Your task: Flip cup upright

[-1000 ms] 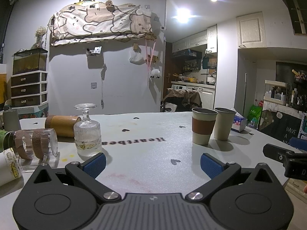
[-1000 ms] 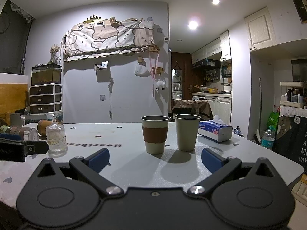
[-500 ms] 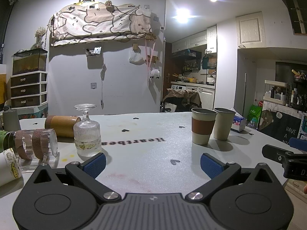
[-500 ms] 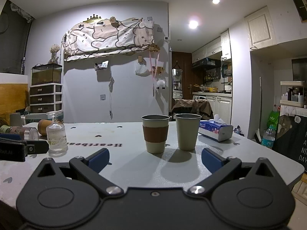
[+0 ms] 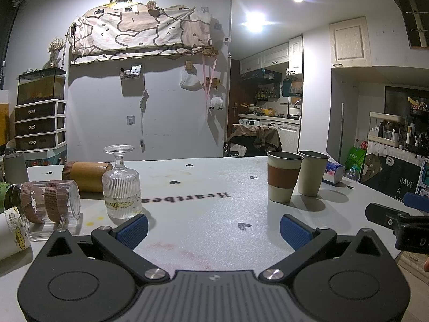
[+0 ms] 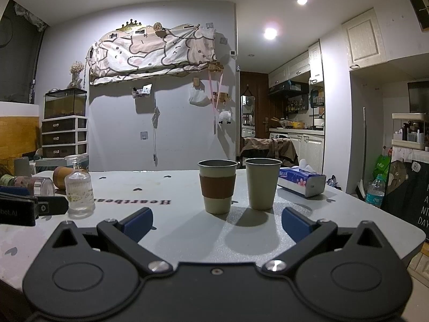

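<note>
Both tools, left [image 5: 213, 226] and right [image 6: 217, 221], spread wide, empty, low over bare table [image 5: 209, 187] beside inverted glass cup [image 5: 122, 187].

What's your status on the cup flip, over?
Left gripper open, empty. Right gripper open, empty. Stemmed glass upside down on the table, untouched. Nothing between left gripper and the glass; two upright cups off right.

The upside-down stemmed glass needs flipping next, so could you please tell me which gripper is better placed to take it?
Left, probably. The inverted glass stands just beyond the left gripper, near its left finger, jaws open. From the right gripper it sits far off to the side.
</note>
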A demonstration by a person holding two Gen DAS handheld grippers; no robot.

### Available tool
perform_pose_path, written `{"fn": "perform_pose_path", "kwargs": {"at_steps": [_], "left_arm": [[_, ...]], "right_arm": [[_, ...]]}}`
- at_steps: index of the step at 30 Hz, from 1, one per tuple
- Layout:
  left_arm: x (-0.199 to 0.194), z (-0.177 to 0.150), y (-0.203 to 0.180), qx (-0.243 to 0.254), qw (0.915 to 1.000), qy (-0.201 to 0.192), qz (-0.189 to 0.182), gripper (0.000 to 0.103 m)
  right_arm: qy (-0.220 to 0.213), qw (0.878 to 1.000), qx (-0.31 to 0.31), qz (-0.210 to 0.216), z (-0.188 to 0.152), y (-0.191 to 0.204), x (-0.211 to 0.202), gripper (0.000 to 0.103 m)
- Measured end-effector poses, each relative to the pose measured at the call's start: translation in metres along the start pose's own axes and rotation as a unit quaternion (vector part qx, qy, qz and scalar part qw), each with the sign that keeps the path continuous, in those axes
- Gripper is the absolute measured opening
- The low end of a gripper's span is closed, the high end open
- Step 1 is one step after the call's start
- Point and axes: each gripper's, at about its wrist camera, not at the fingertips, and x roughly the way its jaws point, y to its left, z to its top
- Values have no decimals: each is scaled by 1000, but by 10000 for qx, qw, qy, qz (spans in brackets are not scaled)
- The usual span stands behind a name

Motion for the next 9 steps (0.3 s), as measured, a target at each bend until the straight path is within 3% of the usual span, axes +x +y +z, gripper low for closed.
{"fn": "perform_pose_path", "kwargs": {"at_steps": [9], "left_arm": [[-1, 1, 2, -3, 10000, 13, 10, 103]], "right_arm": [[-1, 10000, -2, 0, 0, 0, 0, 103]]}}
